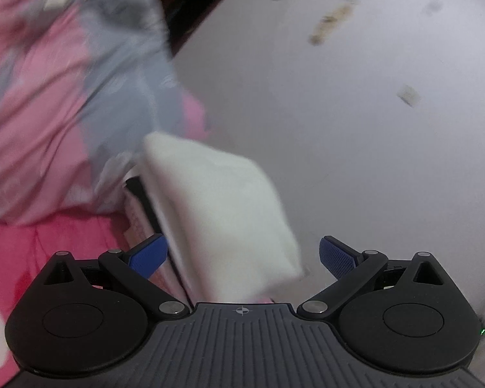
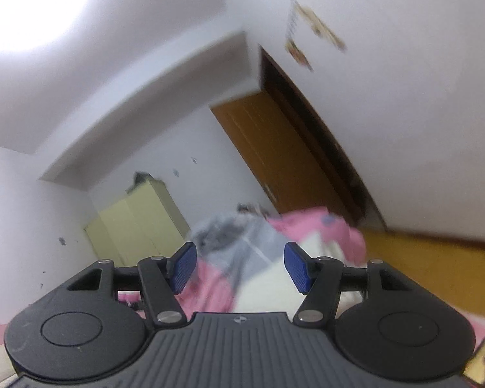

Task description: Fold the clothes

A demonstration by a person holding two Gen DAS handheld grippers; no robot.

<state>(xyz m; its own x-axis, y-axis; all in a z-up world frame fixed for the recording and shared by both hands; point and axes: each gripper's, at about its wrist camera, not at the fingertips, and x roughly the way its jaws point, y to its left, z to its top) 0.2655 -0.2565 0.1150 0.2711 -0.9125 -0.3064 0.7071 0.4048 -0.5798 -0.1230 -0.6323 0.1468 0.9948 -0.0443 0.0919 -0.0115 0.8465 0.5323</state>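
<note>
In the left wrist view, a folded white cloth (image 1: 220, 213) lies on top of a stack of folded clothes (image 1: 142, 223), blurred by motion. My left gripper (image 1: 242, 255) stands wide open just in front of it. The near end of the cloth sits between the blue pads (image 1: 148, 255), which do not press on it. In the right wrist view, my right gripper (image 2: 241, 267) is open about halfway and points level across the room, with nothing between its pads (image 2: 296, 266). Beyond it lie a pink and grey quilt heap (image 2: 239, 245) and a white cloth (image 2: 274, 287).
A crumpled pink and grey quilt (image 1: 48, 103) fills the left, with a pink sheet (image 1: 32, 252) below it. A white wall (image 1: 355, 129) with stickers is on the right. The right wrist view shows a brown door (image 2: 274, 152), a yellow wardrobe (image 2: 135, 223) and a yellow wooden board (image 2: 430, 268).
</note>
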